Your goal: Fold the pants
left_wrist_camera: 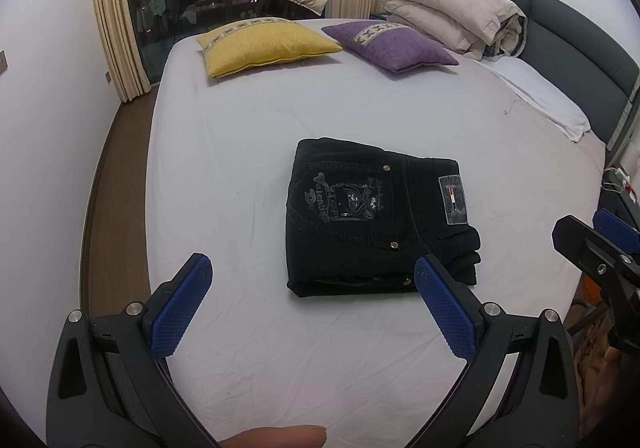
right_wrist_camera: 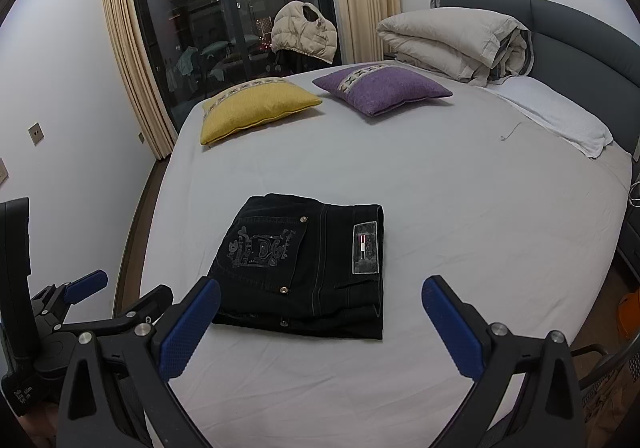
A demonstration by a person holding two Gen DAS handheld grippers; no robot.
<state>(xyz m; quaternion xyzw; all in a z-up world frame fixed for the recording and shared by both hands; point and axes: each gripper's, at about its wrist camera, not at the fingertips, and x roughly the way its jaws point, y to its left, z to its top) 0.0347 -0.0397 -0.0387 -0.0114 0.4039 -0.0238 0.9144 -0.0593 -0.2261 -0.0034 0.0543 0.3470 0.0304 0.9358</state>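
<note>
Black pants [left_wrist_camera: 372,216] lie folded into a compact rectangle on the white bed sheet [left_wrist_camera: 248,152], back pocket with silver print and a waistband label facing up. They also show in the right wrist view [right_wrist_camera: 304,268]. My left gripper [left_wrist_camera: 312,272] is open and empty, held above the sheet just in front of the pants. My right gripper [right_wrist_camera: 320,292] is open and empty, also just in front of the pants. The right gripper shows at the right edge of the left wrist view [left_wrist_camera: 592,244]. The left gripper shows at the lower left of the right wrist view [right_wrist_camera: 84,288].
A yellow cushion [left_wrist_camera: 264,44] and a purple cushion [left_wrist_camera: 392,44] lie at the far side of the bed. A folded beige duvet [left_wrist_camera: 452,16] rests by the grey headboard [left_wrist_camera: 580,48]. A wooden floor strip [left_wrist_camera: 116,208] runs along the bed's left edge.
</note>
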